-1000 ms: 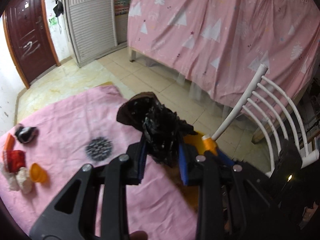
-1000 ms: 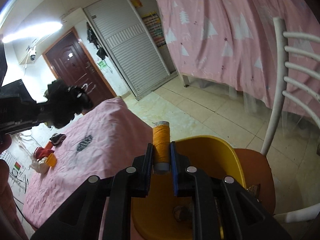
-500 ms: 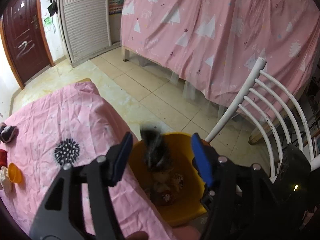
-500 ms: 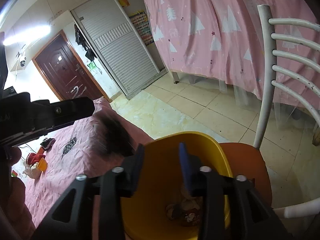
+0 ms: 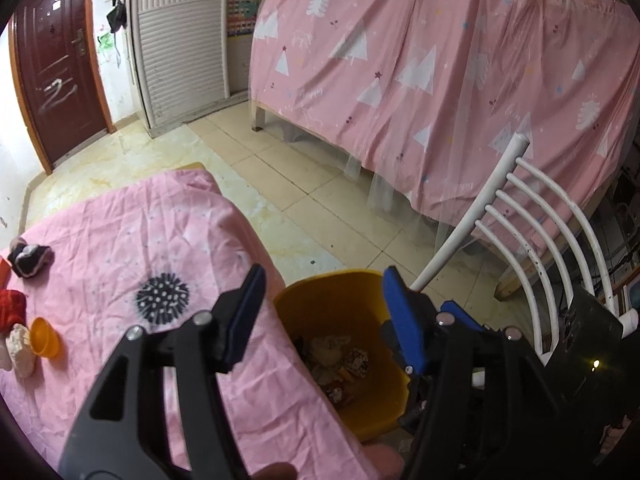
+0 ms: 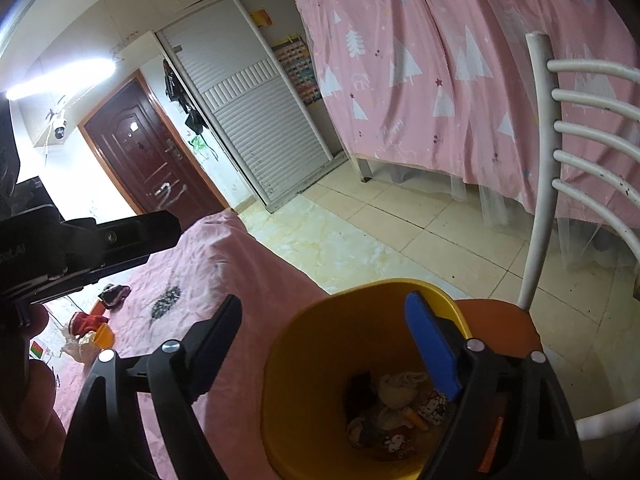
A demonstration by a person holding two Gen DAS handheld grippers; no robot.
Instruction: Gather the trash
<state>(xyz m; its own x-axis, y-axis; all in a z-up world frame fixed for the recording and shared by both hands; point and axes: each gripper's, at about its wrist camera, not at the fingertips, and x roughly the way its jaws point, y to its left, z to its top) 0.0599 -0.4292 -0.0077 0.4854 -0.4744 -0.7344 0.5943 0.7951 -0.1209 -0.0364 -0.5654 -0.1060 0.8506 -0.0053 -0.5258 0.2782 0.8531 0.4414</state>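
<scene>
Pink cloth covers the table in front of you, with a tiled floor beyond it and a pink curtain hung along the far side. Your yellow bin stands on the orange seat of a white chair, just beside the table's edge.

Your left gripper hangs over the bin with its jaws apart and nothing between them. Your right gripper is over the bin too; its jaws have just been opening and now stand wide, empty as well. From the right wrist view you can see the left gripper's black body up at the left.

Trash already lies at the bottom of the bin: crumpled paper, printed wrappers, a dark wad and something small and orange.

More bits wait on the cloth, well apart from the bin, near the left edge: an orange cup, a red piece, white scraps and a dark bundle. A black spiky ball sits between them and the bin.
</scene>
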